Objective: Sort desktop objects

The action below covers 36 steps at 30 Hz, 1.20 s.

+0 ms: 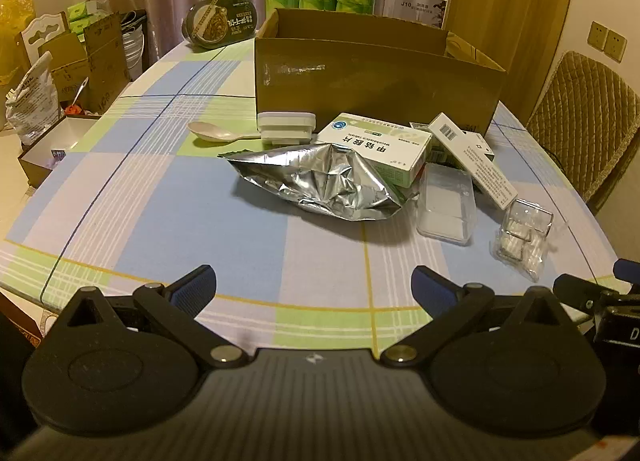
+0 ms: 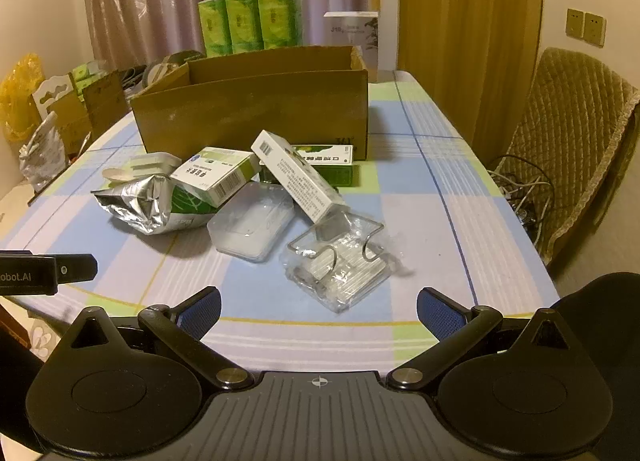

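Left hand-held gripper point(image 1: 314, 285), lower centre of the left wrist view: tilted down toward the bench point(image 1: 160, 197), jaws wide apart, nothing between the blue pads point(image 1: 196, 291). Right hand-held gripper point(image 2: 318, 311), lower centre of the right wrist view: likewise tilted down, jaws wide apart and empty, blue pads point(image 2: 438, 319) over the near edge of the checked cloth.

Centre of both views: clutter in front of an open cardboard box point(image 1: 376, 81). Crumpled foil bag point(image 1: 320, 181) at left of the heap; white-and-green medicine box point(image 1: 380, 147) lying partly on it; long white carton point(image 1: 472, 159) tilted across a green carton point(image 2: 332, 165); clear lidded container point(image 1: 446, 205) just beside the bag; clear packet with wire clips point(image 2: 340, 261) nearest the right gripper. Pale spoon point(image 1: 218, 132) and small white block point(image 1: 286, 127) at left, close to the box wall.

Box interior hidden by its front wall. Green carton largely covered. Packet contents hard to make out. Part of the other gripper cut off at the right edge of the left wrist view and at the left edge of the right wrist view.
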Each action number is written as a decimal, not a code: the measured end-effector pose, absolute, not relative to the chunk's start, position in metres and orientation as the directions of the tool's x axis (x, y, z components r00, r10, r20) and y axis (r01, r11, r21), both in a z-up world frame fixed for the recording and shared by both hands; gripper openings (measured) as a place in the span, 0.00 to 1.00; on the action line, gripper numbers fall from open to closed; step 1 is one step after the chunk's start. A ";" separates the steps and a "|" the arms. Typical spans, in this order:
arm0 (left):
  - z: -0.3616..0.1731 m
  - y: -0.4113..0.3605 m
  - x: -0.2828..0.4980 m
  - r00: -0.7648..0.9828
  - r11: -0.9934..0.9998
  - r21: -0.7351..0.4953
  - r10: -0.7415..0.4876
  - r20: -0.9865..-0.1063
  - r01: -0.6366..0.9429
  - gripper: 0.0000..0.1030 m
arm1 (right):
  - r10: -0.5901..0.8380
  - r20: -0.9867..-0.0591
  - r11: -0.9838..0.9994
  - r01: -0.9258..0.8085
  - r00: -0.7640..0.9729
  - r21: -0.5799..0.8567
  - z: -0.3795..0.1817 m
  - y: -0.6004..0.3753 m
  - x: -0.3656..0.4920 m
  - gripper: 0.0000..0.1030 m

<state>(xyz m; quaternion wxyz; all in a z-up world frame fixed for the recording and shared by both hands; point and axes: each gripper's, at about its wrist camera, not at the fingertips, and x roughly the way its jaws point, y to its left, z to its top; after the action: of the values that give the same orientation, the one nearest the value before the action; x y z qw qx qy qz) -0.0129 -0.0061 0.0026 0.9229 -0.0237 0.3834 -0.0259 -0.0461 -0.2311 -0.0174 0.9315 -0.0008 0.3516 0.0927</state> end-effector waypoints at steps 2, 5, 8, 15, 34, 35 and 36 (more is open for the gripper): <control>0.003 -0.006 -0.013 0.705 0.998 -0.062 -0.065 -0.707 0.030 0.99 | 0.172 -0.655 0.983 -0.173 0.736 0.064 -0.018 -0.231 -0.046 0.98; 0.002 -0.006 -0.013 0.702 0.998 -0.061 -0.064 -0.709 0.029 0.99 | 0.172 -0.656 0.983 -0.173 0.735 0.064 -0.018 -0.231 -0.046 0.98; 0.000 -0.004 -0.013 0.701 0.998 -0.064 -0.065 -0.710 0.027 0.99 | 0.172 -0.655 0.983 -0.174 0.735 0.063 -0.018 -0.231 -0.046 0.98; -0.001 -0.005 -0.013 0.701 0.998 -0.060 -0.065 -0.710 0.032 0.99 | 0.171 -0.658 0.983 -0.175 0.733 0.061 -0.020 -0.231 -0.046 0.98; -0.002 -0.007 -0.012 0.695 0.998 -0.061 -0.068 -0.716 0.034 0.99 | 0.167 -0.672 0.982 -0.179 0.721 0.051 -0.024 -0.230 -0.043 0.98; -0.003 -0.007 -0.012 0.695 0.998 -0.061 -0.068 -0.716 0.035 0.99 | 0.166 -0.673 0.982 -0.180 0.721 0.050 -0.024 -0.229 -0.043 0.98; -0.003 -0.007 -0.012 0.694 0.998 -0.061 -0.068 -0.716 0.035 0.99 | 0.166 -0.674 0.982 -0.180 0.720 0.049 -0.024 -0.229 -0.043 0.98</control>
<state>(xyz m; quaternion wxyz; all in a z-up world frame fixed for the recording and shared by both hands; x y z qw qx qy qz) -0.0122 -0.0073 -0.0026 0.9202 -0.0214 0.3899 -0.0280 -0.0429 -0.2290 -0.0243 0.9273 -0.0099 0.3623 0.0934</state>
